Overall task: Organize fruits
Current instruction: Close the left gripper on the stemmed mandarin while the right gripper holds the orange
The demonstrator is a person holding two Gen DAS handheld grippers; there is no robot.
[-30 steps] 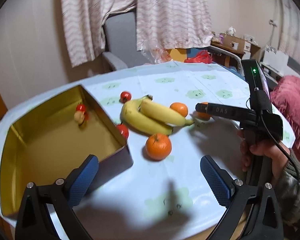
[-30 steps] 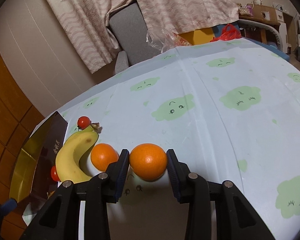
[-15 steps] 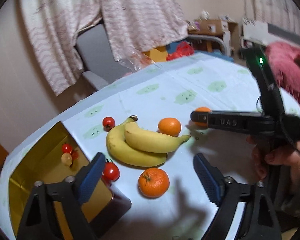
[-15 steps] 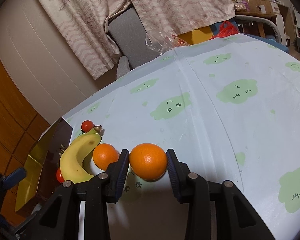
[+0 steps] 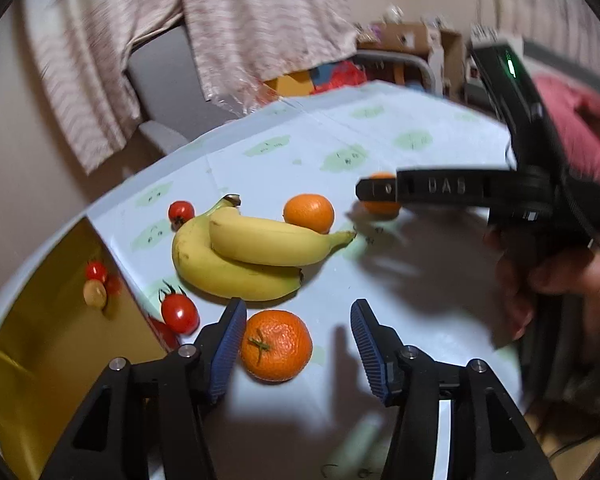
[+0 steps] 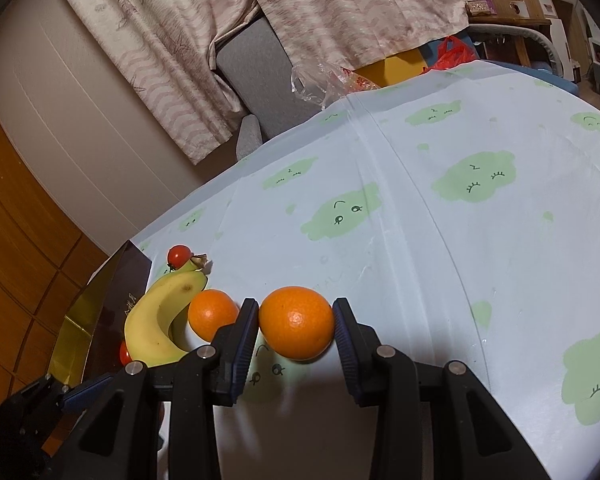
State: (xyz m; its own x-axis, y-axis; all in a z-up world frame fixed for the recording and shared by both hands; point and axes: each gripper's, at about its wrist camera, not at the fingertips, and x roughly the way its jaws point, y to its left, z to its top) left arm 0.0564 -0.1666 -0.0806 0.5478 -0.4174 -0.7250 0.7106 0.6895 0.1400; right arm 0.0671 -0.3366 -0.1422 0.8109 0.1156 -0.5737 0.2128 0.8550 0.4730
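Observation:
My left gripper [image 5: 298, 314] points down at a stemmed orange [image 5: 276, 346] that lies on the tablecloth [image 5: 400, 264] between its blue pads. Its jaws are closing. The left pad is at the fruit's side and a gap remains at the right pad. My right gripper [image 6: 296, 308] is shut on a second orange [image 6: 296, 332] that rests on the cloth. In the left wrist view that gripper [image 5: 380, 191] reaches in from the right, held by a hand [image 5: 548, 280]. Two bananas [image 5: 244, 256] and a third orange [image 5: 309, 213] lie between the two grippers.
An open gold box [image 5: 40, 340] at the left holds two small tomatoes and a yellowish fruit. Cherry tomatoes lie beside its corner [image 5: 180, 314] and past the bananas [image 5: 181, 212]. A grey chair [image 6: 260, 68] and curtains stand behind the table.
My left gripper has come forward and down over the stemmed orange, and its jaws have narrowed from wide open to around the fruit. The right gripper has kept its grip in place.

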